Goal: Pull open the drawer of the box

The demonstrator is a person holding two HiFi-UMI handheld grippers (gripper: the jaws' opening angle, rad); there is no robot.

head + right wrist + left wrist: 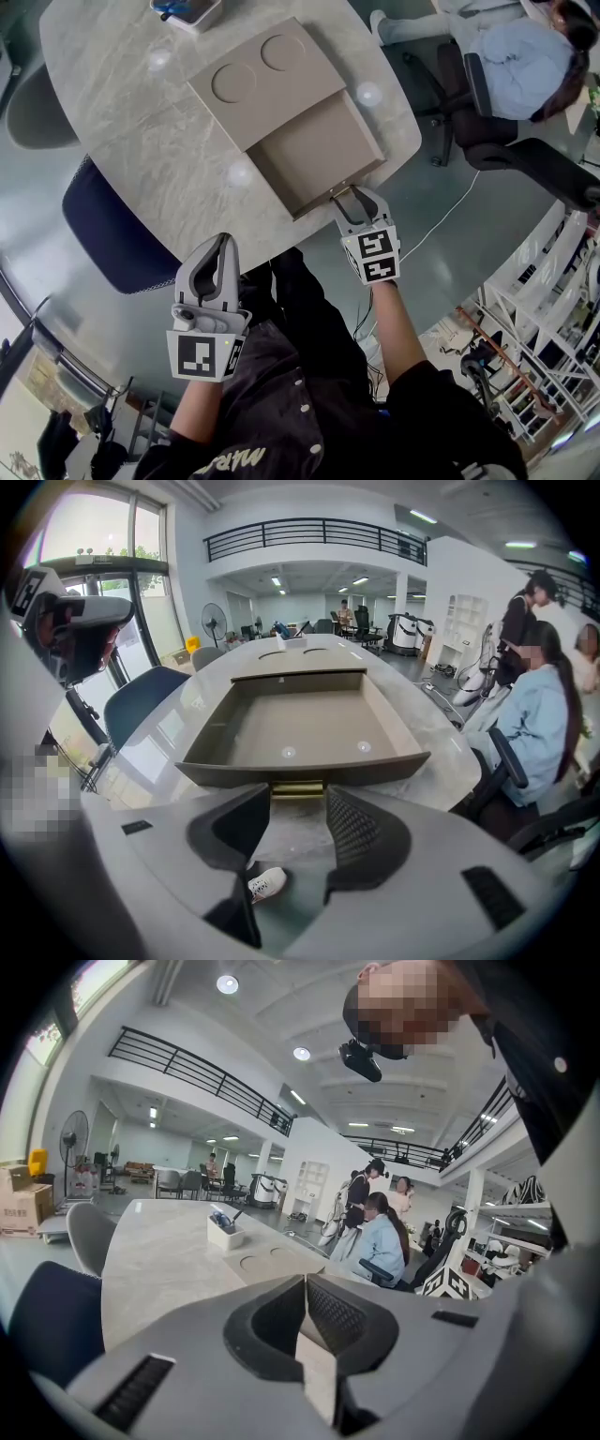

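At table (159, 159) edge, right gripper (298, 803) holding 2 jaws wide apart, brass handle (298, 787) of drawer (319, 155) (drawn out of box (262, 80)) sitting between tips, ungripped; left gripper (305, 1283) hovering off table, jaws together, empty.

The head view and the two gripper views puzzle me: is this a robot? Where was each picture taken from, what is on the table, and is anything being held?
There is no robot here: a person holds a hand-held gripper in each hand. The head view comes from a camera on the person's head, looking down. Each gripper view comes from a camera riding on that gripper, looking along its jaws. On the pale table lies a flat tan box whose drawer is pulled out and empty. The right gripper has its jaws apart at the drawer's brass handle, which sits between their tips and is not clamped. The left gripper is shut on nothing and hangs off the table's near edge.
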